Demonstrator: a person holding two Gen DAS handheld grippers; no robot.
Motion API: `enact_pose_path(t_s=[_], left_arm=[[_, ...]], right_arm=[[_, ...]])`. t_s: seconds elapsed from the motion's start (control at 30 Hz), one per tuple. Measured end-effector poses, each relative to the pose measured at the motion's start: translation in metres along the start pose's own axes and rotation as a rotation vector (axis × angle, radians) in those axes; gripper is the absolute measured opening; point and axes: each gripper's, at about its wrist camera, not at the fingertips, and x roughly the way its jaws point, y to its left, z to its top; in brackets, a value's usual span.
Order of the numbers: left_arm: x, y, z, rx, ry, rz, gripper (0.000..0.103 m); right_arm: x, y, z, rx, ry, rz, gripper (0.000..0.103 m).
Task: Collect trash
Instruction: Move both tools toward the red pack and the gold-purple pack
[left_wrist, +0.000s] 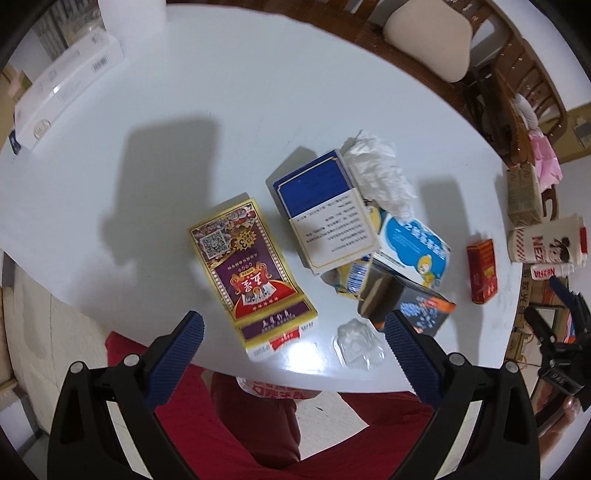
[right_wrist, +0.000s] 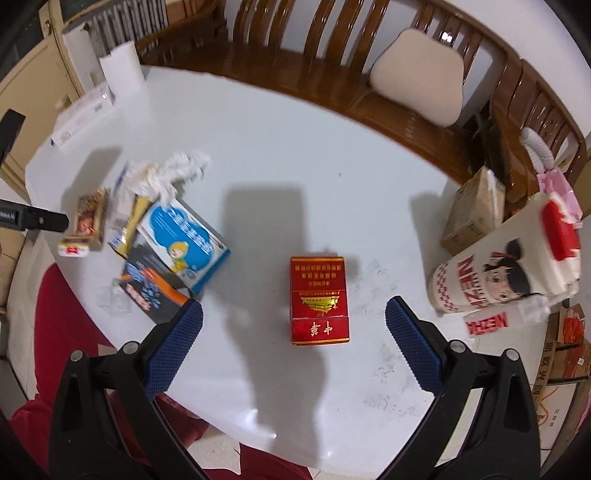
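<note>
Trash lies on a white round table (left_wrist: 229, 122). In the left wrist view a flattened purple and gold carton (left_wrist: 248, 274) lies just ahead of my open left gripper (left_wrist: 293, 326). Right of it are a blue and white box (left_wrist: 325, 214), a crumpled tissue (left_wrist: 380, 173), a light-blue cartoon box (left_wrist: 413, 247), a dark box (left_wrist: 410, 306) and a clear plastic blister (left_wrist: 358, 341). In the right wrist view a red cigarette pack (right_wrist: 319, 300) lies flat between and ahead of the fingers of my open right gripper (right_wrist: 293, 325). The pile (right_wrist: 173, 243) sits to its left.
A cup-shaped white container (right_wrist: 506, 266) with a cartoon figure lies at the table's right edge beside a brown carton (right_wrist: 474, 210). White boxes (left_wrist: 66, 85) sit at the far left. Wooden chairs (right_wrist: 332, 48) with a cushion (right_wrist: 419, 81) ring the far side. A person's red clothing (left_wrist: 255, 424) is below the near edge.
</note>
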Motion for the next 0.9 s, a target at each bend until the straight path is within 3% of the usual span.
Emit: enact_pose_path(t_s=[0.37, 0.9], left_arm=[[0.030, 0.026, 0.011, -0.104, 0.042, -0.021, 0.096], [0.054, 0.047, 0.016, -0.220, 0.071, -0.029, 0.096]], right_arm=[[0.060, -0.012, -0.005, 0.014, 0.100, 0.022, 0.097], [0.097, -0.037, 0.001, 0.042, 0.144, 0.040, 0.097]])
